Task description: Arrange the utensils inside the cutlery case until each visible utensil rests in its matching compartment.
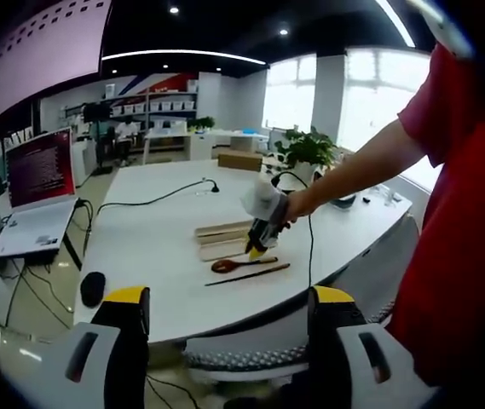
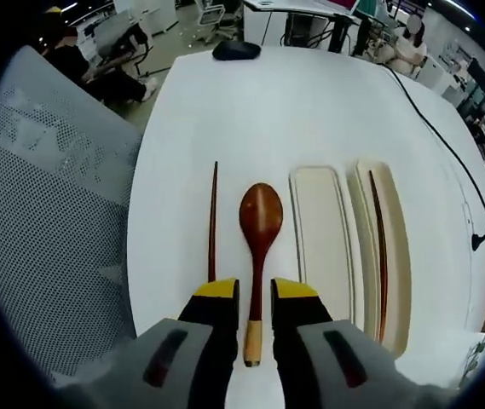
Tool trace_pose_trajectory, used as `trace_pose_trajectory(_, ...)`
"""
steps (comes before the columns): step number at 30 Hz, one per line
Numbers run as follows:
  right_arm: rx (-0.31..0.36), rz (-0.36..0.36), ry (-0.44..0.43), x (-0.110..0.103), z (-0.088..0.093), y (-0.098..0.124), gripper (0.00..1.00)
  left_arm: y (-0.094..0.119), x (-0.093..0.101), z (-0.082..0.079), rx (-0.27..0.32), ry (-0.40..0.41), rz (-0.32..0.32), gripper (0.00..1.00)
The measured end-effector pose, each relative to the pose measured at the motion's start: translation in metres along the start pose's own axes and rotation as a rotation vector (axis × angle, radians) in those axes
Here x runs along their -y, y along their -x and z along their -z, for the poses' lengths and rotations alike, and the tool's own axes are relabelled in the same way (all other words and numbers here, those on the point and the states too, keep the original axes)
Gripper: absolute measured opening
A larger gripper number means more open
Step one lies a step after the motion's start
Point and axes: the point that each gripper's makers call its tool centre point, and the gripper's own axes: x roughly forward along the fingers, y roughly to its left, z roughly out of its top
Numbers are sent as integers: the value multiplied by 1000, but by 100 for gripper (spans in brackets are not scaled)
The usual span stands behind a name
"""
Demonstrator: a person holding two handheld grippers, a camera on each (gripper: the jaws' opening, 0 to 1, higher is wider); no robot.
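- Yellow-tipped fingers of the right gripper (image 2: 254,294) straddle the pale end of the brown wooden spoon (image 2: 259,247); they look nearly closed on its handle, though whether the pads actually touch it I cannot tell.
- Spoon lies flat on the white table (image 2: 310,102), bowl pointing away, just beside the cream two-compartment cutlery case (image 2: 319,247).
- One thin dark wooden chopstick (image 2: 213,221) lies on the table on the spoon's other side; a second dark chopstick (image 2: 382,256) already rests in the case's far slot.
- Doing this well likely means clamping squarely, lifting level, and setting the spoon into the nearer, wider, vacant compartment without nudging the case.
- Left gripper (image 1: 229,311) hangs back over the table edge, fingers wide apart, holding nothing.
- Around: grey mesh chair (image 2: 54,221), black mouse (image 2: 235,51), black cable (image 2: 447,136); none blocks the path.
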Motion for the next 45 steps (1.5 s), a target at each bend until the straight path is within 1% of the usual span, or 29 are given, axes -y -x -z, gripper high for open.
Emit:
trace_pose_trajectory(4,-1,-16,10,-9,0,-4,12,0,1,-2,9,9,2,78)
trace_pose_trajectory(9,-18,-33,29,-19,2,-10,12,-1,2,-4,14,14,6,78)
trace_pose_trajectory(20,-38,-56,32,-33,5,-18,11,2,1,-4,28,28,7,79)
trace_pose_trajectory(25,-45,-55,33,-35,7,-21,11,3,0,-7,38,16,6,79)
trace_pose_trajectory(28,-42,-59,32,-36,6,-22,10,4,0,-14,70,-13,6,76)
trace_pose_trajectory(30,-44,-55,33,-36,5,-22,10,4,0,-14,65,-15,7,74)
trace_pose_trajectory(32,-43,-56,31,-36,5,-23,10,4,-1,-13,54,16,12,76)
trace_pose_trajectory(35,-49,-58,35,-35,6,-23,10,4,-3,-14,59,3,6,77)
trace_pose_trajectory(40,-56,-60,33,-33,8,-25,9,4,-3,-12,51,18,6,77)
trace_pose_trajectory(45,-59,-63,37,-36,9,-28,9,4,-3,-11,49,19,7,77)
